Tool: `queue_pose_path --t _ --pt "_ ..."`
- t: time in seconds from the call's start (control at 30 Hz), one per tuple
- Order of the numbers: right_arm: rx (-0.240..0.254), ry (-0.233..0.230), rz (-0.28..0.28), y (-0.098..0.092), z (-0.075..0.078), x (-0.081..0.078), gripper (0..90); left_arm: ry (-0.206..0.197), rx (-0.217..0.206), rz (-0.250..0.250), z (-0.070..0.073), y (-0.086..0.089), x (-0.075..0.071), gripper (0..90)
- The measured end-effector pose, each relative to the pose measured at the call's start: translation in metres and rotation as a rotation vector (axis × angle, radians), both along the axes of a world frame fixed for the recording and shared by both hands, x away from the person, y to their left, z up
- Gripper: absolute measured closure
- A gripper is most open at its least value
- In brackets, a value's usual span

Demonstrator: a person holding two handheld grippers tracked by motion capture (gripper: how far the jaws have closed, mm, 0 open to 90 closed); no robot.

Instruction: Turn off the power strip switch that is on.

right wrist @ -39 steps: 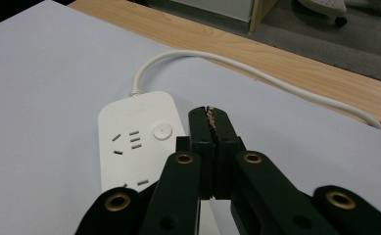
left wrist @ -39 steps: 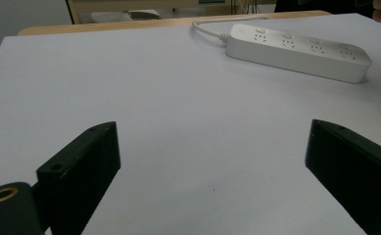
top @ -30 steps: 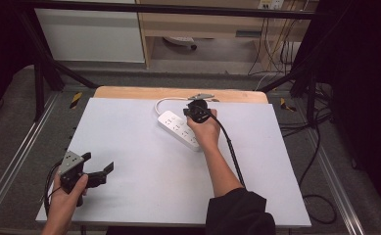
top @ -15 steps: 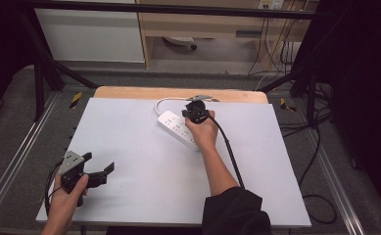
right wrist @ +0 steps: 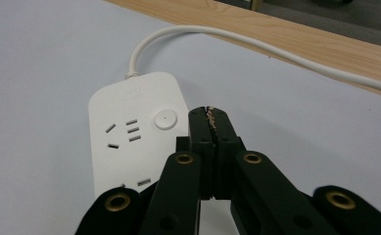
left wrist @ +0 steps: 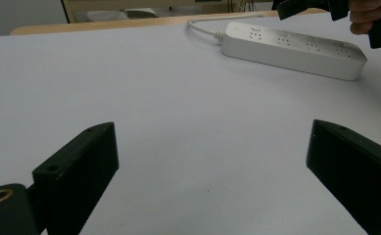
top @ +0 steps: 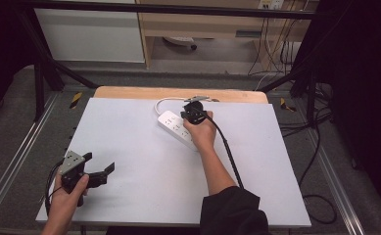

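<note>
Left hand: lower left of the high view, wrapped around the handle of its tool at the near edge of the table.
Left gripper: just above that hand, low over the white sheet; jaws spread wide with nothing between them (in the left gripper view they stand at the two bottom corners, bare surface in the gap).
Table surface: a white sheet over most of the top, with a strip of light wood along the far edge.
Right hand: centre of the high view, forearm and dark sleeve reaching up from the bottom edge.
Right gripper: jaws pressed together with nothing caught in them, tips over the power strip's right edge, just beside its round button.
Power strip: white, lying flat and slanted in the upper middle of the high view, partly under the right hand.
Power strip cord: white, leaves the strip's far end, curves and runs along the wood strip toward the right of the right gripper view.
</note>
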State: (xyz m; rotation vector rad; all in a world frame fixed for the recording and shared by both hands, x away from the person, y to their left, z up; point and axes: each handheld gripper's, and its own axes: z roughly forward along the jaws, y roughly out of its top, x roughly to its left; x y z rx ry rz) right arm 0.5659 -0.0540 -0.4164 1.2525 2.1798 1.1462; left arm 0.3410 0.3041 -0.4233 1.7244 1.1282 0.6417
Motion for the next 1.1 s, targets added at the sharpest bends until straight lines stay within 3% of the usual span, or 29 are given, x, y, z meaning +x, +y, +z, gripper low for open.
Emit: queue_pose_path --t 1.1 --pt "-0.066 0.049 0.035 0.0049 -0.0042 -0.0036 90.0 0.001 0.004 0.0 -0.0002 0.0007 0.0003 5.1"
